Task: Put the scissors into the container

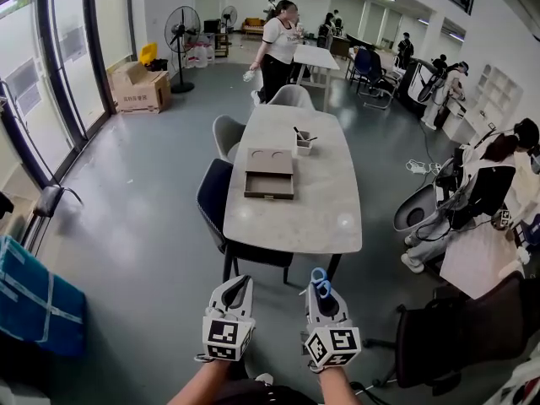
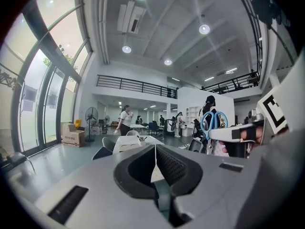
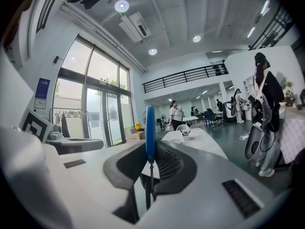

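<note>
The right gripper point(image 1: 320, 288) grips the scissors point(image 1: 319, 278)
Blue handles jut past its jaws; the left gripper point(image 1: 239, 283) is closed, empty. At 12 o'clock, the table point(image 1: 291, 205) bears what may be the container point(image 1: 304, 148).

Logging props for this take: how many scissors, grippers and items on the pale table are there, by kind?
Blue-handled scissors: 1
Grippers: 2 (left gripper, right gripper)
White container: 1
Brown tray: 1
Total: 5
</note>
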The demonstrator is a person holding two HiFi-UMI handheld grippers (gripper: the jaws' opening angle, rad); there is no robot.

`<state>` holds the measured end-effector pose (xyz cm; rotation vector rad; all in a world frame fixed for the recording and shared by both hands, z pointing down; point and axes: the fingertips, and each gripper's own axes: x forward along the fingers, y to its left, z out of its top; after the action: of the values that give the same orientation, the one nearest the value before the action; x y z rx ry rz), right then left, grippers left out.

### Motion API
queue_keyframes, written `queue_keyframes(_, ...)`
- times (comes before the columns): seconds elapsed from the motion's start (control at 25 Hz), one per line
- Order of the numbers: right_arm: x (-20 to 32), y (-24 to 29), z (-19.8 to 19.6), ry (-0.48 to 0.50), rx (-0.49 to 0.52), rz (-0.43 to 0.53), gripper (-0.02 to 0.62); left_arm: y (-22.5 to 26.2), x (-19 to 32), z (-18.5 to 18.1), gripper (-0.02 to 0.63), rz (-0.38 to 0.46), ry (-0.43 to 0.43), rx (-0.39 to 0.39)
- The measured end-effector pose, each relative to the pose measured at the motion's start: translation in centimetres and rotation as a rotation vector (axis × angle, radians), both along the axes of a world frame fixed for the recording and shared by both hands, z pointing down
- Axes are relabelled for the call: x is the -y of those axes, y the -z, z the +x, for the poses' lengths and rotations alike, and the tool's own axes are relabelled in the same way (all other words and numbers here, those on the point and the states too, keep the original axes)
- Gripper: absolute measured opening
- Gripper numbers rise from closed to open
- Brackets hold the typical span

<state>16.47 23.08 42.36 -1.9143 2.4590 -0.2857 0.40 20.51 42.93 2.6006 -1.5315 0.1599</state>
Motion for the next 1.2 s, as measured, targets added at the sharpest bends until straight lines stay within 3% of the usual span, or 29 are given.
queue_keyframes(0.48, 7.9, -0.6, -0.2, -0.015, 0.001, -0.008, 0.040, -0.6, 8.0, -0.2, 0.019, -0.008, -0.015, 0.002)
queue_keyframes(1.2, 24.8, 0.9, -3.1, -0.073, -0.010, 0.010, 0.040, 0.4, 25.0, -3.1, 0.020, -0.005, -0.074, -0.006)
